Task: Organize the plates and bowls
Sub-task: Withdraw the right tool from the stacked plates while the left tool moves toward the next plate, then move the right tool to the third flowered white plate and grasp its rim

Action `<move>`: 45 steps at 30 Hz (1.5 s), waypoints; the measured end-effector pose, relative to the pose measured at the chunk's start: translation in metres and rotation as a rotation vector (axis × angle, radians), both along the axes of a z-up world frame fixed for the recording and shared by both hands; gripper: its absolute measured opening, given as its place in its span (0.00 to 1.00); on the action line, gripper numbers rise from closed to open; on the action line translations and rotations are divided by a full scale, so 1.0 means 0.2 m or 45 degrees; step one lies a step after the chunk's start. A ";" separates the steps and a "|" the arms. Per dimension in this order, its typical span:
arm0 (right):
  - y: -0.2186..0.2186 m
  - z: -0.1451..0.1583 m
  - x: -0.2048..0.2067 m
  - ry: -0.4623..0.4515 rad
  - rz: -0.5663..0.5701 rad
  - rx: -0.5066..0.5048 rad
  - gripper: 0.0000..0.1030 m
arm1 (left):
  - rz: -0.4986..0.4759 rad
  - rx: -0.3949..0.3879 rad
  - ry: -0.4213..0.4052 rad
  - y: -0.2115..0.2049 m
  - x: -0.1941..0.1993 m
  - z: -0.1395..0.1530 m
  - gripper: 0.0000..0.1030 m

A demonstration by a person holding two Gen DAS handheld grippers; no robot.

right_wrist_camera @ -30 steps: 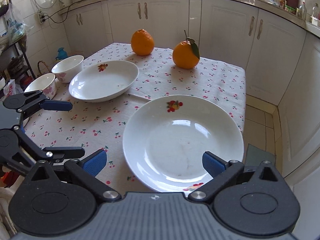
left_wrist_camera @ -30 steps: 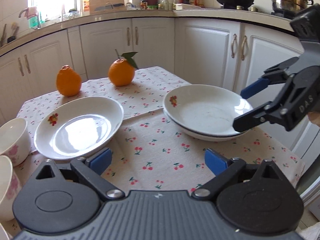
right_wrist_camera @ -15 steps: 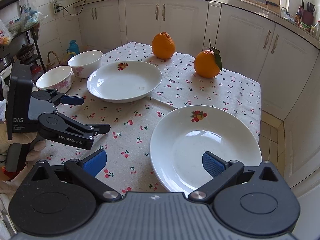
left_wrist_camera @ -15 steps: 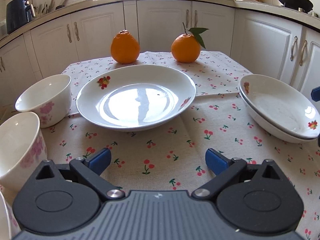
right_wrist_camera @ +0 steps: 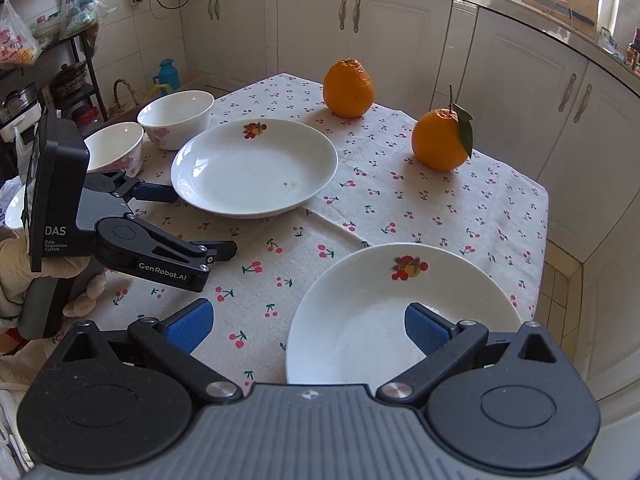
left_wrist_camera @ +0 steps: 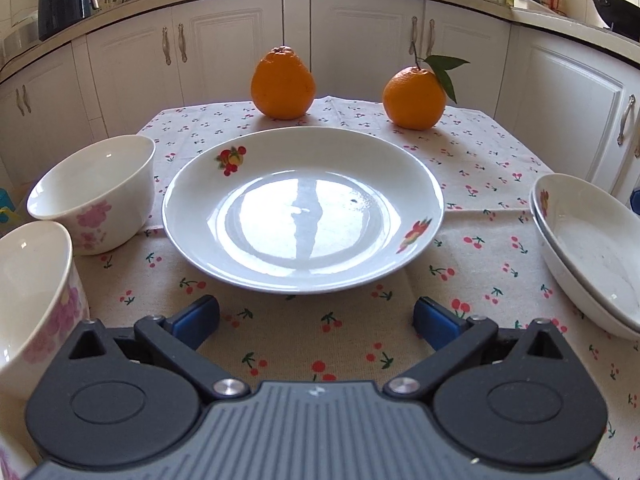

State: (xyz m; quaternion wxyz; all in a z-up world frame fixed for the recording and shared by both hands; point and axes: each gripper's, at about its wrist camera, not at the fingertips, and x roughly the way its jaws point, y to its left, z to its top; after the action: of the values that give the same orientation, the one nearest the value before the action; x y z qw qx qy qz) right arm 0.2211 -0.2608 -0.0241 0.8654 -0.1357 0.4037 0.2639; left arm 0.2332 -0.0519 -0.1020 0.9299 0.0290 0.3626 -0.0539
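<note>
A single white plate (left_wrist_camera: 304, 216) with fruit prints lies mid-table, also in the right wrist view (right_wrist_camera: 252, 168). My left gripper (left_wrist_camera: 316, 318) is open and empty just in front of its near rim; it also shows in the right wrist view (right_wrist_camera: 192, 224). Two stacked plates (left_wrist_camera: 592, 256) sit at the right; the top one (right_wrist_camera: 400, 312) lies under my open, empty right gripper (right_wrist_camera: 306, 324). Two pink-flowered bowls (left_wrist_camera: 96, 192) (left_wrist_camera: 32, 292) stand at the left.
Two oranges (left_wrist_camera: 283, 84) (left_wrist_camera: 414, 98) sit at the far side of the cherry-print tablecloth (left_wrist_camera: 480, 160). White kitchen cabinets (left_wrist_camera: 360, 48) surround the table. The table's right edge (right_wrist_camera: 540, 240) drops to a tiled floor.
My left gripper has swung left from the stacked plates to face the single plate and moved closer to it. My right gripper has drawn back from the stack.
</note>
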 end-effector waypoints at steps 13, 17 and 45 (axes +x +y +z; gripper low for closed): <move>0.18 0.00 0.31 0.014 0.207 -0.020 1.00 | 0.045 0.013 -0.005 0.02 0.05 0.01 0.96; 0.23 -0.01 0.46 0.041 0.252 -0.009 1.00 | 0.035 0.009 -0.005 0.03 0.06 0.01 0.89; 0.61 -0.23 1.30 0.356 0.546 0.085 0.73 | -0.004 -0.003 -0.015 0.03 0.06 0.02 0.79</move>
State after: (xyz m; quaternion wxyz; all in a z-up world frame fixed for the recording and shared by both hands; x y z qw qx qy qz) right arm 0.4818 -0.1398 -0.0707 0.7295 -0.1516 0.4724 0.4708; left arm 0.2447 -0.0456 -0.0970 0.9320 0.0289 0.3569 -0.0557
